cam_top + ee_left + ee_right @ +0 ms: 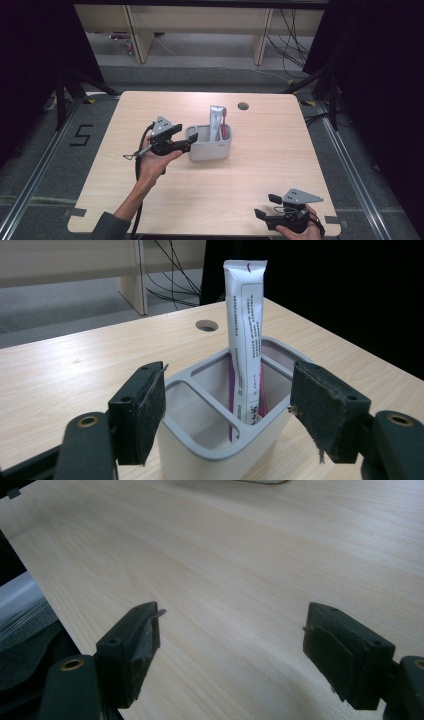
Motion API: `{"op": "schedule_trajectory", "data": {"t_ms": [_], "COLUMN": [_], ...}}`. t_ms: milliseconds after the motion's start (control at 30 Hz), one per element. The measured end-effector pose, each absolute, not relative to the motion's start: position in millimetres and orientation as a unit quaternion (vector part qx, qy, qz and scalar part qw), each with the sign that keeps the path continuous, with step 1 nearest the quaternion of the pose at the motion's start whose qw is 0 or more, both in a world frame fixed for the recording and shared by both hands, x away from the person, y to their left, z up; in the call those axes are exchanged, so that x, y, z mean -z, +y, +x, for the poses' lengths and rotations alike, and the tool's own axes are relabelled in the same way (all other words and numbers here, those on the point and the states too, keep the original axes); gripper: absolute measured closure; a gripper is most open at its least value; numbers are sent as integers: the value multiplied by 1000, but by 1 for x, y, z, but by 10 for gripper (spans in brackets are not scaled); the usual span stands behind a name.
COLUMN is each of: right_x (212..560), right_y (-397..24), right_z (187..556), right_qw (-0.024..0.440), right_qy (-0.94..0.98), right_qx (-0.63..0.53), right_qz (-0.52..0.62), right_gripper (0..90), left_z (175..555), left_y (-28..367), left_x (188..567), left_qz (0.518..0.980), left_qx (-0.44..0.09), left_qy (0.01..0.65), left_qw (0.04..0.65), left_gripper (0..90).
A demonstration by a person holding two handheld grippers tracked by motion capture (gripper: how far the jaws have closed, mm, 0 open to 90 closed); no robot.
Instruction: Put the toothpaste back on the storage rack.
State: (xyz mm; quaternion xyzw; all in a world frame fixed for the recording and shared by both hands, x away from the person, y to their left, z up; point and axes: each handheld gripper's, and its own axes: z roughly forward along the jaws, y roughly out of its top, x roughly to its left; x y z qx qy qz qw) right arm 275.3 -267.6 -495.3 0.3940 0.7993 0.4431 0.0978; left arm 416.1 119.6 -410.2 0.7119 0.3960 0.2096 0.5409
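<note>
Holder: grey divided holder [210, 145] at centre of the high view, on the table [210, 200], standing upright.
Contents: white tube [216, 122] upright in the holder's right-hand compartment in the high view, with a pink-handled item [225, 131] beside it; what that item is cannot be told.
Left gripper: left gripper [190, 140] just left of centre in the high view, jaws spread wide, nothing between the pads.
Relation to holder: in the left gripper view the two pads [150, 410] flank the holder's near end [220, 440]; neither pad presses on the wall, small gaps on both sides.
Tube axis: vertical, rising well above the rim [245, 335]; it stands beyond the jaw line, in the far compartment.
Right gripper: right gripper [261, 206] at lower right of the high view, jaws apart and empty, over bare wood [225, 580].
Nearer hand: the left, by far; the right is well apart from the holder.
Judgement: closing here would catch the holder's walls, not the tube.
</note>
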Motion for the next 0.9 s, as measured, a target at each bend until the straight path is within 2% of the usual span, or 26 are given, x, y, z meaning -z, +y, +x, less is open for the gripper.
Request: {"op": "schedule_trajectory", "data": {"t_ms": [633,867,900], "right_x": [495,495,496], "right_y": [-267,-268,-267], "right_z": [275,275,275], "right_qw": [91,101,88], "right_qy": [797,798,797], "right_qx": [-446,-444,-446], "right_qz": [397,394,398], "right_gripper": [234,233,233], "left_z": [391,384,382], "left_y": [143,153,155], "left_x": [417,421,421], "left_qz": [719,717,717], "left_qx": [-211,-214,-214], "left_qy": [388,388,389], "left_qw": [537,537,537], "left_gripper": [240,215,212]}}
